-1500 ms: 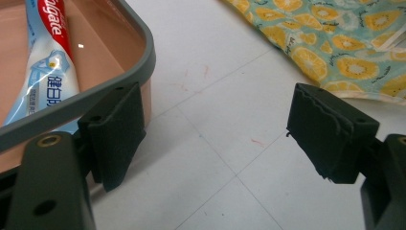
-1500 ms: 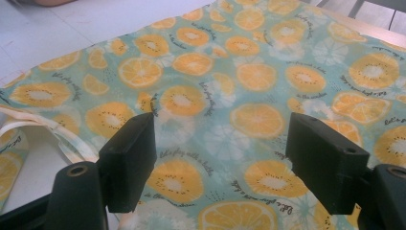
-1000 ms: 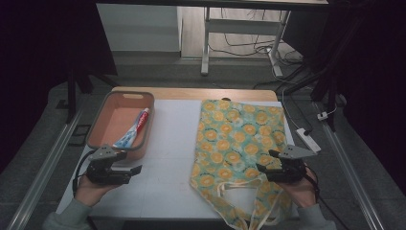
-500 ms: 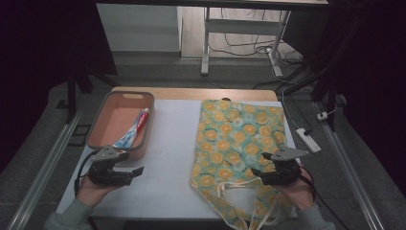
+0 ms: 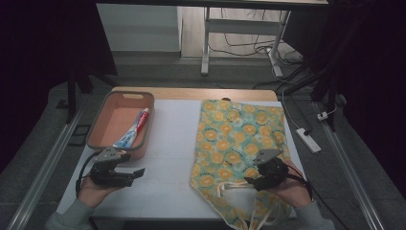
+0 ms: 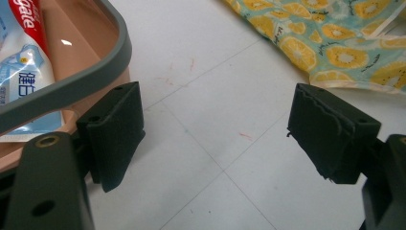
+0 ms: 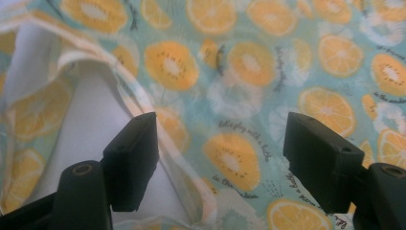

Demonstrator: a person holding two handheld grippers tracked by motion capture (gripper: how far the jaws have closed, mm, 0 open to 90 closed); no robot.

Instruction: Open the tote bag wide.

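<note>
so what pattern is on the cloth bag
Orange citrus slices on teal, clearest in the right gripper view: cloth bag.

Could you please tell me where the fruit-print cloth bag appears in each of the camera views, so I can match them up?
High view: the fruit-print cloth bag lies flat on the right half of the white table.
Left gripper view: its edge crosses the top right corner.
Right gripper view: its print spreads behind both black jaws.
Shared landmark: the bag's cream-trimmed edge.

A toothpaste tube (image 5: pixel 134 130) lies in the pink basket (image 5: pixel 143 143) on the table (image 5: pixel 172 158).
</note>
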